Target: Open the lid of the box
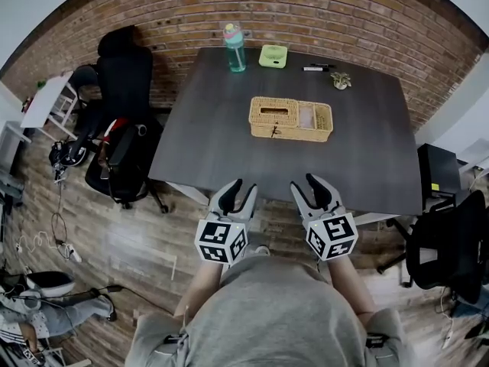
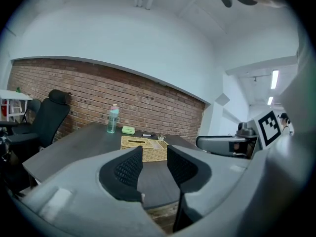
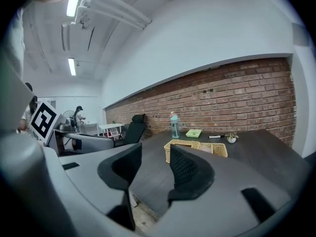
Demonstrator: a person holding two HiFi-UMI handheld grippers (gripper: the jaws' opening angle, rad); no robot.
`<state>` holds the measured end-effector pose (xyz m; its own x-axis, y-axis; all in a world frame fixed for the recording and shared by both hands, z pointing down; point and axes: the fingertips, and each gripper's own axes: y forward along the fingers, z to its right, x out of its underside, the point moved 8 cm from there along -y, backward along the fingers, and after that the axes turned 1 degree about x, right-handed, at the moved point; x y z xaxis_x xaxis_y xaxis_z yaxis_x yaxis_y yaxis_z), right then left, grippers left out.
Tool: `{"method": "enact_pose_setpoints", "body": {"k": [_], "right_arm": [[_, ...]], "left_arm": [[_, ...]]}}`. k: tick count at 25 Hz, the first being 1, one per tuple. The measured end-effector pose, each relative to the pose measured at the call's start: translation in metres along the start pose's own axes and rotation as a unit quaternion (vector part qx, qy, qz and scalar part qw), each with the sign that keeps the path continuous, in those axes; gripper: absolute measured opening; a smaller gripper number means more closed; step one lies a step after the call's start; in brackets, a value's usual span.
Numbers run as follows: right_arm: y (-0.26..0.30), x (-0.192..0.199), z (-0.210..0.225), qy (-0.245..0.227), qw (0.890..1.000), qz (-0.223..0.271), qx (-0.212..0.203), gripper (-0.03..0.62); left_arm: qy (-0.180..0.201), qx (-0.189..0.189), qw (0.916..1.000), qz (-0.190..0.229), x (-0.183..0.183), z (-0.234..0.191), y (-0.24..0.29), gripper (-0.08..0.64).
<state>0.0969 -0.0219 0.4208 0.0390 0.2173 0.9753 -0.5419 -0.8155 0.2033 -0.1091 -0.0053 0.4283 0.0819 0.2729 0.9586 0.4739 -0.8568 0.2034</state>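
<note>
A woven wicker box [image 1: 290, 119] lies on the dark table [image 1: 229, 151], near its middle; its lid lies flat with a slot in the left half. It shows too in the left gripper view as the wicker box [image 2: 144, 148] and in the right gripper view as the wicker box [image 3: 196, 149]. My left gripper [image 1: 239, 190] and right gripper [image 1: 303, 186] hang side by side in front of the table's near edge, well short of the box. Both stand open with nothing between the jaws.
At the table's far edge stand a teal bottle [image 1: 234, 49], a green case [image 1: 273, 56], a marker [image 1: 315, 68] and a small plant [image 1: 341, 79]. Black office chairs [image 1: 122, 128] stand at the left, another chair [image 1: 451, 243] at the right. A brick wall [image 1: 306, 6] runs behind.
</note>
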Motion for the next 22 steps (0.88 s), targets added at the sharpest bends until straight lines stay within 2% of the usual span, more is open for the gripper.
{"method": "enact_pose_setpoints", "body": {"k": [11,22], "right_arm": [[0.047,-0.003,0.018,0.002,1.0,-0.009,0.025,0.179],[0.091,0.005,0.046,-0.027,0.998,-0.042,0.04,0.179]], "left_arm": [[0.0,0.011,0.9999,-0.008,-0.009,-0.039,0.034,0.155],[-0.019,-0.014,0.9996,-0.015,-0.008,-0.065,0.048,0.155]]}}
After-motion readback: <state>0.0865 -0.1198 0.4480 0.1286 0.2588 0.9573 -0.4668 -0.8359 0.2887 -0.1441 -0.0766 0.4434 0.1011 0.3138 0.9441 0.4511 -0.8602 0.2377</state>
